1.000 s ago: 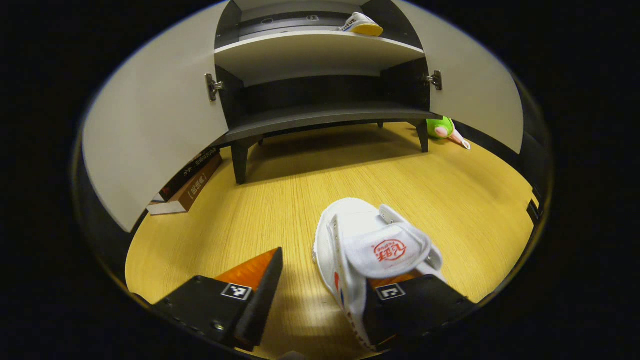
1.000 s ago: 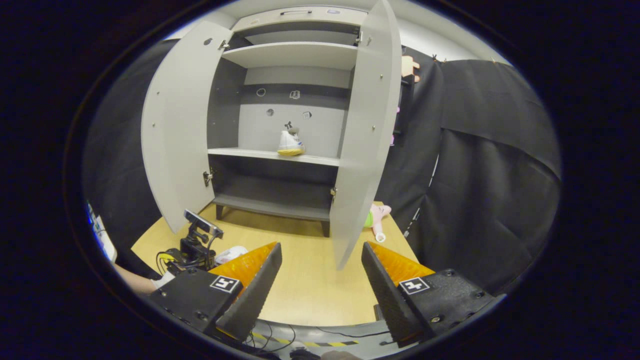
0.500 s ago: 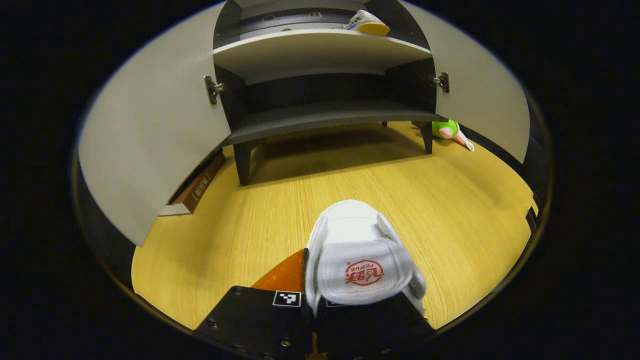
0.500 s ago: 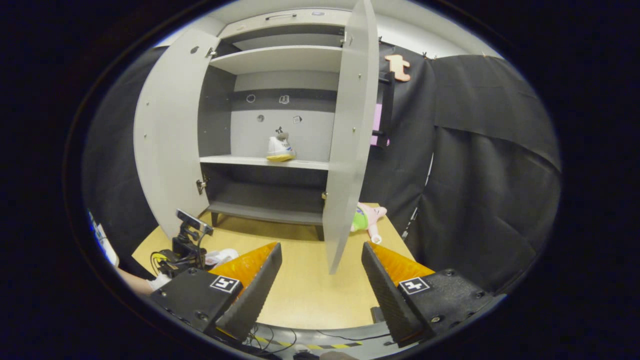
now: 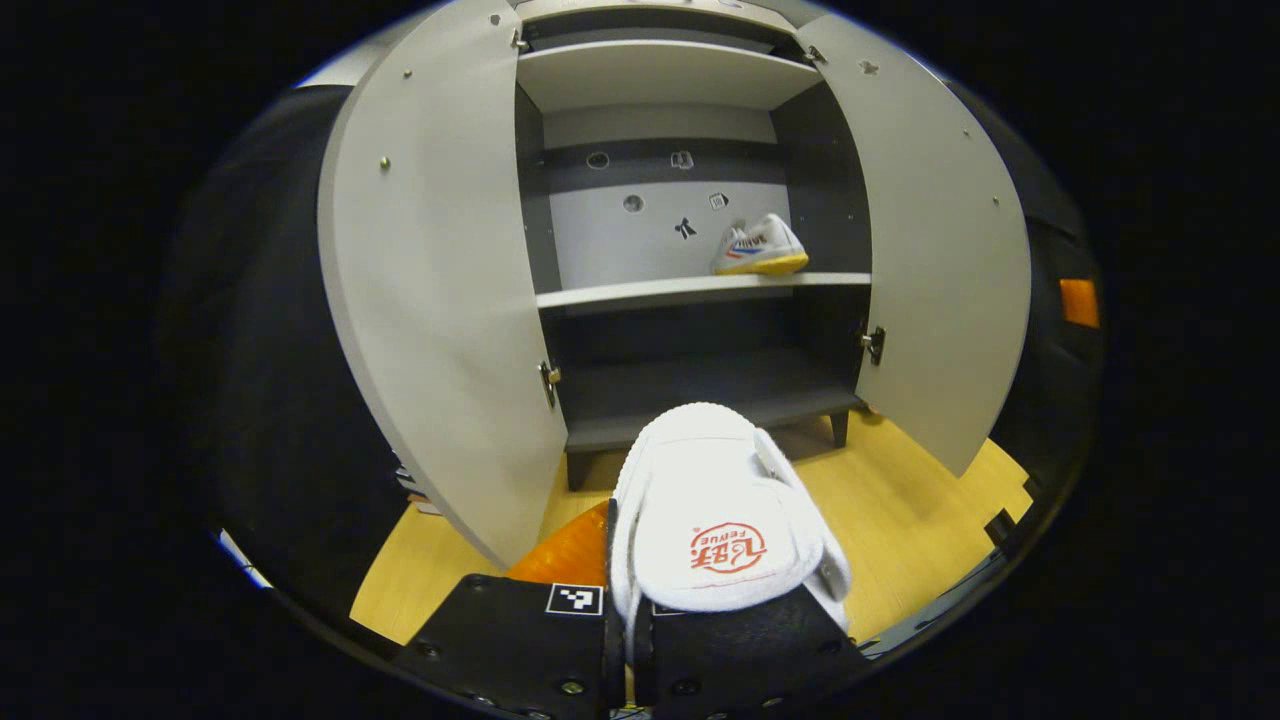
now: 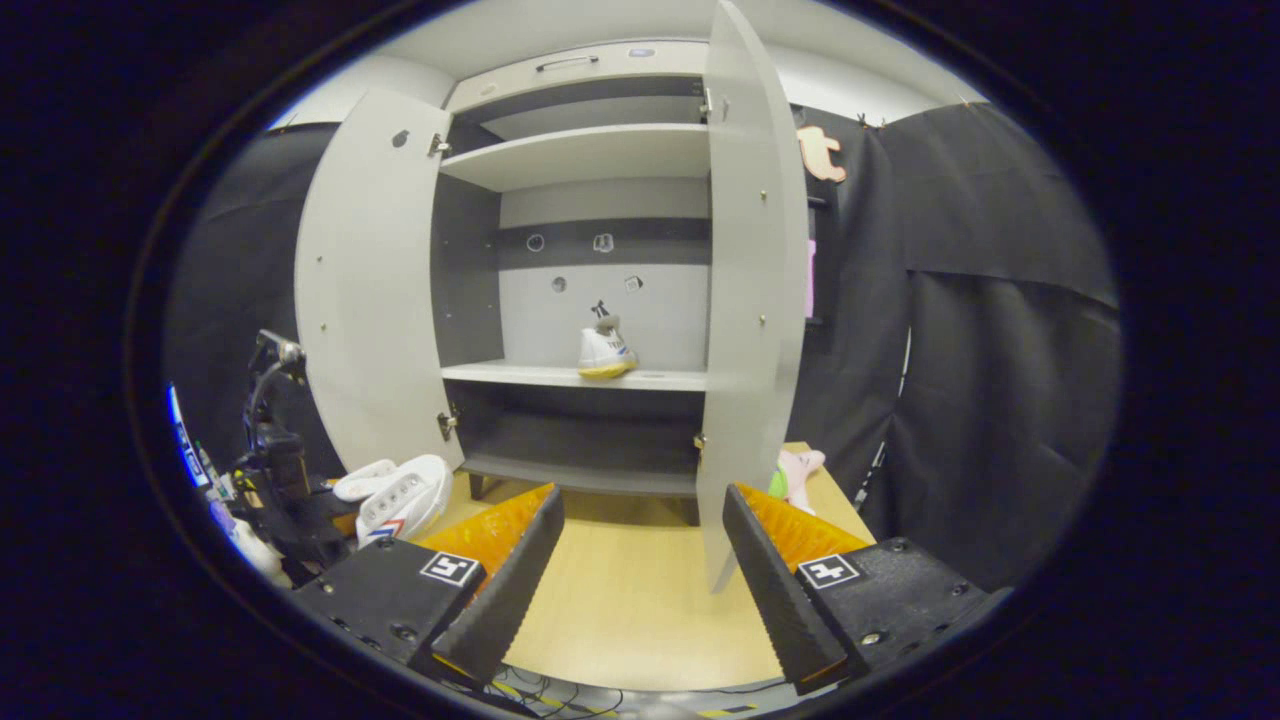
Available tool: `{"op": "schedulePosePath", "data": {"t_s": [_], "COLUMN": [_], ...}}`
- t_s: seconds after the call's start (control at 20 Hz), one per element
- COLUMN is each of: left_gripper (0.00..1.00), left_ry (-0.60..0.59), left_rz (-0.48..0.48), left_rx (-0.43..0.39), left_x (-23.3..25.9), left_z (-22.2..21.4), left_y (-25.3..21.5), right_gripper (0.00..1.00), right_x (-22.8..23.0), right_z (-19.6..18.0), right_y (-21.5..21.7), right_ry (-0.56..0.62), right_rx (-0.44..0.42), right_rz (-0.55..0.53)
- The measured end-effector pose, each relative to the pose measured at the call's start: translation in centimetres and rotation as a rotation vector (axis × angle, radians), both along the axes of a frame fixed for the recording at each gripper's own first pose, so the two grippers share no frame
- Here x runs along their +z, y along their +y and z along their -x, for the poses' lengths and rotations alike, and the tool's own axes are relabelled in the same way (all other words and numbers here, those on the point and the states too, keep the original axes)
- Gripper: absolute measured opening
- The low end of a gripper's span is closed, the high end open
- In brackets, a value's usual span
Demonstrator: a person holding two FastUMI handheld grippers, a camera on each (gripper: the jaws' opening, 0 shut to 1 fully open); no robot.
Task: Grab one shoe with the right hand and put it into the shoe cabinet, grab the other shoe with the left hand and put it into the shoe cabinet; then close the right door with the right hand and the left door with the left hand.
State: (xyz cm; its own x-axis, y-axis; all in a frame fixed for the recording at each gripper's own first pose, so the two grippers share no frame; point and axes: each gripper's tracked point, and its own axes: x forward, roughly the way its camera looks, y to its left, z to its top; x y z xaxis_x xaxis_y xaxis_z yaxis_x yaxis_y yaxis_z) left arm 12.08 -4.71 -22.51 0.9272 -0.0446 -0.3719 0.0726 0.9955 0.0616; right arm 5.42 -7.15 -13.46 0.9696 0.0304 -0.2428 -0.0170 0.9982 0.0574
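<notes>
My left gripper [image 5: 630,640] is shut on a white shoe [image 5: 715,510] with a strap bearing a red logo, held up in the air in front of the shoe cabinet [image 5: 690,180]. Both cabinet doors stand open. A second white shoe [image 5: 760,250] with a yellow sole rests on the middle shelf, right of centre. In the right gripper view the left gripper [image 6: 275,470] holds the white shoe [image 6: 400,495] at the left, near the left door. My right gripper [image 6: 640,570] is open and holds nothing, back from the cabinet [image 6: 590,250], facing the edge of the right door [image 6: 750,330]. The shelved shoe [image 6: 605,352] is visible there.
The cabinet stands on a wooden table [image 6: 620,590]. A green and pink plush toy [image 6: 795,470] lies by the cabinet's right leg. Black cloth walls [image 6: 980,350] close in the right side. The lower shelf [image 5: 700,390] is bare.
My left gripper closed on the white shoe and lifted it off the table, tilting up to face the cabinet. My right gripper stayed open and shifted slightly.
</notes>
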Motion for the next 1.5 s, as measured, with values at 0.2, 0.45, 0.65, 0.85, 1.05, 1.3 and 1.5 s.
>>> {"op": "schedulePosePath", "data": {"t_s": [0.2, 0.45, 0.65, 0.85, 1.05, 1.3, 1.5], "left_gripper": [0.13, 0.13, 0.13, 0.13, 0.13, 0.12, 0.13], "left_ry": [-0.084, -0.209, -0.278, -0.299, -0.257, -0.147, 0.027], "left_rz": [0.047, 0.027, 0.013, -0.003, 0.003, -0.004, -0.058], "left_rx": [0.025, 0.060, 0.055, 0.067, 0.082, 0.085, 0.097], "left_x": [5.5, 11.0, 15.2, 16.3, 14.4, 9.4, 3.5], "left_z": [-0.6, -6.5, -14.1, -22.5, -29.6, -35.8, -38.0], "left_y": [0.1, 0.2, -0.7, -1.8, -2.6, -3.4, -3.1], "right_gripper": [1.00, 1.00, 1.00, 1.00, 1.00, 1.00, 1.00], "right_x": [0.9, 1.4, 1.1, 0.8, 1.6, 0.8, -0.2], "right_z": [-1.4, -2.6, -3.3, -3.3, -3.8, -4.6, -4.9], "right_y": [1.9, 3.8, 4.6, 4.8, 4.2, 2.2, 1.4], "right_ry": [-0.027, -0.044, -0.044, -0.028, -0.036, -0.006, 0.038], "right_rx": [0.072, 0.153, 0.206, 0.248, 0.257, 0.212, 0.186], "right_rz": [-0.002, -0.016, -0.001, -0.010, -0.009, 0.012, 0.015]}}
